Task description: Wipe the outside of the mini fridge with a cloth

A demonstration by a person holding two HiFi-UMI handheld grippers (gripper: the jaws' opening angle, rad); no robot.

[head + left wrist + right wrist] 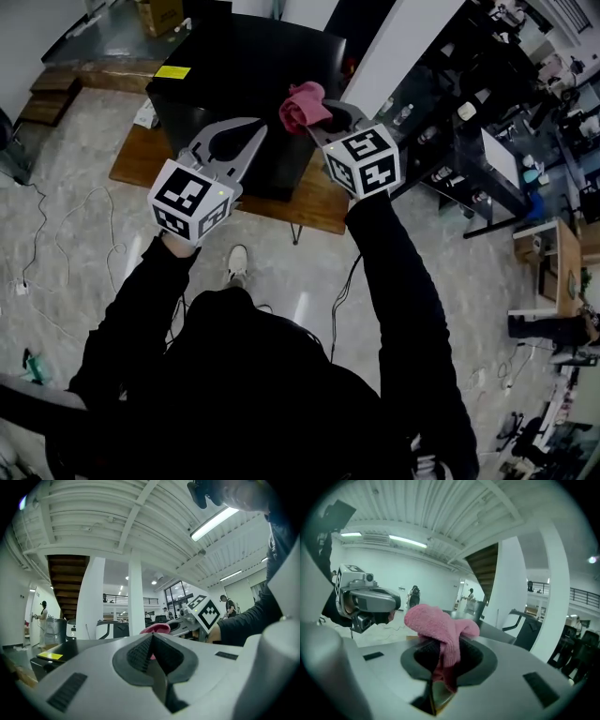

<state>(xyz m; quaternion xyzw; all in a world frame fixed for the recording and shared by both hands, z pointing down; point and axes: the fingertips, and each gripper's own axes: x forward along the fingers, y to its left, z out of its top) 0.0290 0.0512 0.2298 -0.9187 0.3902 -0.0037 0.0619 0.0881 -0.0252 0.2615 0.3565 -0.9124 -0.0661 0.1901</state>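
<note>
The black mini fridge (246, 75) stands on a low wooden platform (319, 202), just ahead of both grippers. A crumpled pink cloth (302, 105) is held above the fridge's near right top edge, with my right gripper (317, 120) shut on it. In the right gripper view the cloth (438, 625) bulges out over that gripper's (445, 656) jaws. My left gripper (260, 127) hovers over the fridge's near edge, shut and empty. In the left gripper view its jaws meet, the gripper (151, 641) pointing level, with the cloth (157, 628) and fridge top (70, 651) beyond.
A yellow label (172, 71) lies on the fridge's far left corner. A cardboard box (159, 14) sits behind it. Cables (56, 225) trail over the floor at left. A white pillar (403, 47) and dark racks (469, 159) stand to the right.
</note>
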